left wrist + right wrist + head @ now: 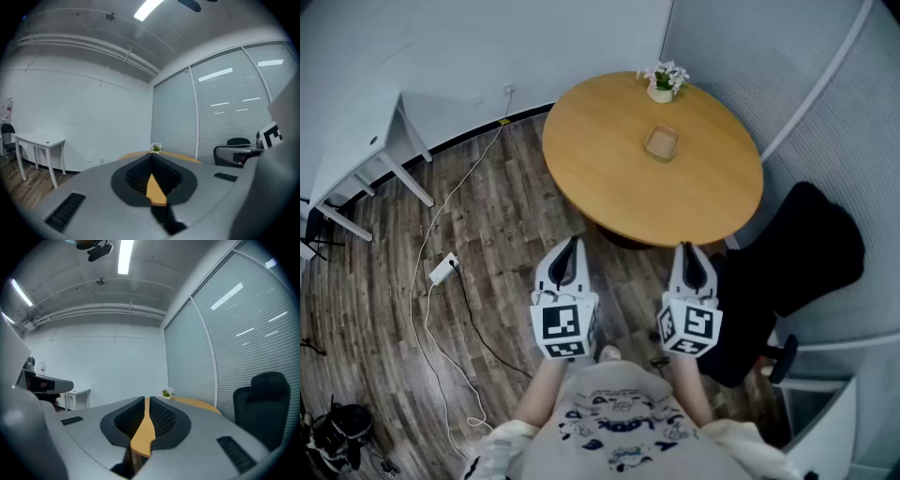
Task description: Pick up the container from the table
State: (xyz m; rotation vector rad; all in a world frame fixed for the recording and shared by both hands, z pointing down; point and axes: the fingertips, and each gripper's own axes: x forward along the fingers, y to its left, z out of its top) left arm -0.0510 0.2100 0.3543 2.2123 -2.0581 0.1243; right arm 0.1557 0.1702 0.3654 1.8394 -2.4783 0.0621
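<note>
A small shallow tan container (662, 142) sits on the round wooden table (609, 178), right of its middle, near a little pot of white flowers (663, 82). Both grippers are held close to the body, short of the table's near edge and well away from the container. The left gripper (571, 247) and the right gripper (686, 251) point toward the table, jaws together, holding nothing. In the left gripper view the left gripper (151, 157) is shut, with the flowers (156, 148) beyond it. The right gripper (146, 400) is likewise shut. The container is hidden in both gripper views.
A black office chair (806, 246) stands right of the table, close to my right gripper. A white desk (356, 141) is at the far left. A power strip (442, 270) and cables lie on the wood floor. Glass partition walls curve round behind the table.
</note>
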